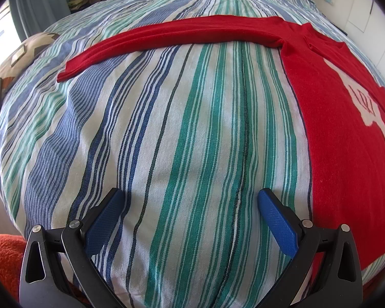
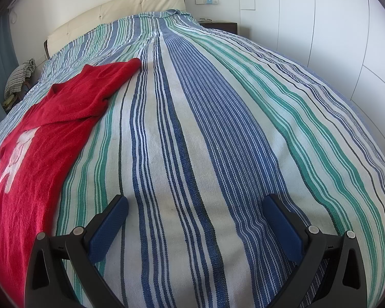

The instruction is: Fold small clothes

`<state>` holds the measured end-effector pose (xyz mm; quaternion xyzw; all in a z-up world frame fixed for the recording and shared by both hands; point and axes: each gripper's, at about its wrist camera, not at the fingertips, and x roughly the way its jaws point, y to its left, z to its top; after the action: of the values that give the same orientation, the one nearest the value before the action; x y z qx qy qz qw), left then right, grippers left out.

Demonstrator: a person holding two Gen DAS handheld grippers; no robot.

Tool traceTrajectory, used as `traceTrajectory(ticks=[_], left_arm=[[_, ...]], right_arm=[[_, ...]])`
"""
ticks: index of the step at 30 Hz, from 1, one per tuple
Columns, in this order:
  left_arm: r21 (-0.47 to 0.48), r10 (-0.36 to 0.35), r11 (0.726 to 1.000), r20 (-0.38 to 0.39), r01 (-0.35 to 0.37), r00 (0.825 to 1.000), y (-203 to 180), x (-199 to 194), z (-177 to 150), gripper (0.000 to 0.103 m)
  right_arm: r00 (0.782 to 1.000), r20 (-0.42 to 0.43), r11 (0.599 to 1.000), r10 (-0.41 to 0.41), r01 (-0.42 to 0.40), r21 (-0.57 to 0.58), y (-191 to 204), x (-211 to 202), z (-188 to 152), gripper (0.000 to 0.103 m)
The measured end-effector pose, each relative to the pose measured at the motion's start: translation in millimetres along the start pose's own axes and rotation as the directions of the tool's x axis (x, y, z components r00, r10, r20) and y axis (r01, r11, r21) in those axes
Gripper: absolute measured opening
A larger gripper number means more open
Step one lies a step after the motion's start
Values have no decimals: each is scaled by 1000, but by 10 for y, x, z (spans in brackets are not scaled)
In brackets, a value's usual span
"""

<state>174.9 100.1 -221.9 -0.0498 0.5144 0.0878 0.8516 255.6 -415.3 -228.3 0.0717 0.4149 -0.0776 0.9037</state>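
Two tools hang over a bed [image 1: 192, 141] covered with a striped spread of blue, green and white. Left tool [image 1: 191, 205] has its blue pads spread wide apart, nothing between them, only striped cloth below. Right tool [image 2: 196, 210] stands the same way, jaws wide apart and empty, over bare spread.

One red top [image 1: 346, 154] lies flat on the bed. In the left view it fills the right side, its body running from near to far, with a white print [image 1: 367, 105] on the chest. One long sleeve [image 1: 166, 38] stretches straight out to the left across the far part of the spread, its cuff at the far left. In the right view the same top [image 2: 38, 174] lies at the left, the other sleeve [image 2: 107, 79] bent and reaching far and right, a little rumpled at the shoulder.

Neither tool touches the top; the left one is just beside its near edge, the right one likewise.

Beyond the bed stand a cream headboard [image 2: 115, 7] and white wall panels [image 2: 320, 25]. An orange fuzzy cloth [image 1: 5, 256] shows at the near left.
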Motion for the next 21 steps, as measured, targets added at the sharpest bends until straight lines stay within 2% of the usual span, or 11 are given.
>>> traceTrajectory(ticks=[21], left_arm=[[1, 2, 1000, 1, -2, 1000, -3, -12, 16, 103]], right_arm=[[1000, 0, 1000, -1, 1, -1, -1, 1, -4, 103]])
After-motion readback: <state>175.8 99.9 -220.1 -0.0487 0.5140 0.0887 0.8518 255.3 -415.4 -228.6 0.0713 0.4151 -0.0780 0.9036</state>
